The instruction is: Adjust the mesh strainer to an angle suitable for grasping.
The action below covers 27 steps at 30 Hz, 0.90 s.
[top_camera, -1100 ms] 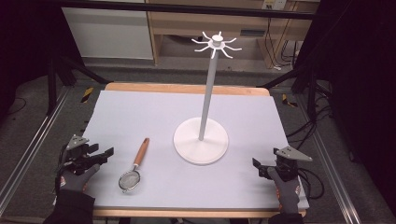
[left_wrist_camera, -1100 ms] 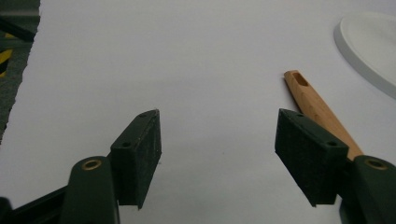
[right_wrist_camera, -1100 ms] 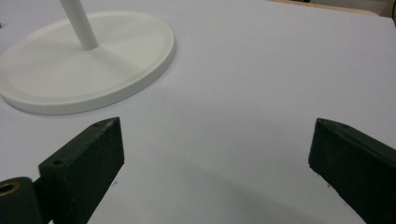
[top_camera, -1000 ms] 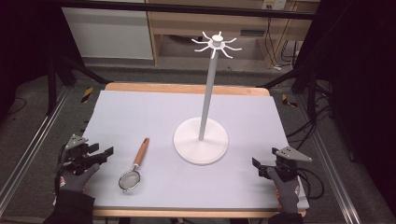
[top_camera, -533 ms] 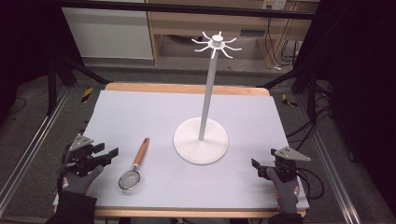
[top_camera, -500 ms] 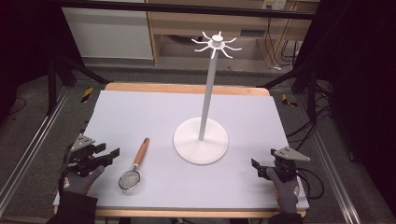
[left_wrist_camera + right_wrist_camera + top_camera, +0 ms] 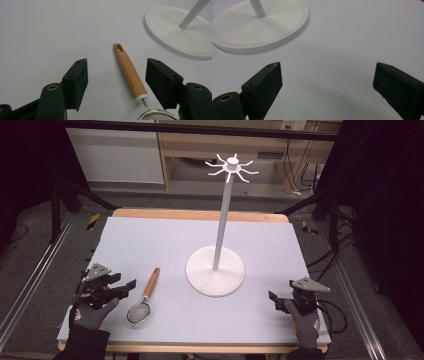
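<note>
Now the strainer [image 7: 143, 297] lies flat on the table [image 7: 165, 240]: a light wooden handle [image 7: 128, 71] with a slot at its tip, a white collar, then a round wire-mesh bowl. It sits just ahead of the left gripper [image 7: 125, 287], whose jaws stand wide, the handle between them but untouched. The gloved left hand [image 7: 92, 312] holds that gripper low and level. The right gripper [image 7: 274, 301], also wide, rests low with the white stand [image 7: 216, 270] ahead of it. Since a second ago the left gripper has edged closer to the strainer; the right has barely moved.
</note>
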{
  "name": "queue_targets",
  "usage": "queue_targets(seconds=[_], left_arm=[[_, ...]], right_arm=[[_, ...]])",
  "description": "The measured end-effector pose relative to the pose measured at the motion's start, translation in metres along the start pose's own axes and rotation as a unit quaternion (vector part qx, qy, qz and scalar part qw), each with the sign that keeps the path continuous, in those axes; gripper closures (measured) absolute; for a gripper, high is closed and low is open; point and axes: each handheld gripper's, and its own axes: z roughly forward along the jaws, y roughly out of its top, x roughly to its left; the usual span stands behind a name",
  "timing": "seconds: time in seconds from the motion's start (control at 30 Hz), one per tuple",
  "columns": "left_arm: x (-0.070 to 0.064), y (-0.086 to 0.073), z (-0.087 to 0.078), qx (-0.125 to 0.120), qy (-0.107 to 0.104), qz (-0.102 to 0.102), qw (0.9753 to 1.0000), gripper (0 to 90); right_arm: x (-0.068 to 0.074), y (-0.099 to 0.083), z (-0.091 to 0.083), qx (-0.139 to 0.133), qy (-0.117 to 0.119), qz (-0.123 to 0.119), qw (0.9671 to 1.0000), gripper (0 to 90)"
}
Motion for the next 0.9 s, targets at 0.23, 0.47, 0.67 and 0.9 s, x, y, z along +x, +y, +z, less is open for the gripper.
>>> queue_targets(seconds=[0.23,0.47,0.67,0.9], left_arm=[[-0.01,0.005,0.007,0.014,-0.005,0.006,0.9999,33.5],[-0.017,0.01,0.009,0.016,-0.007,0.015,0.9997,33.2],[-0.025,0.018,0.013,0.025,-0.009,0.023,0.9994,33.2],[-0.035,0.023,0.022,0.044,-0.011,0.032,0.9984,33.0]], right_arm=[[0.0,0.0,0.001,0.004,0.002,-0.002,1.0,9.1],[0.0,0.0,0.001,0.005,0.003,-0.001,1.0,9.1],[0.001,0.0,0.002,0.007,0.006,0.001,1.0,9.0],[0.001,0.0,0.002,0.01,0.008,0.0,0.9999,8.8]])
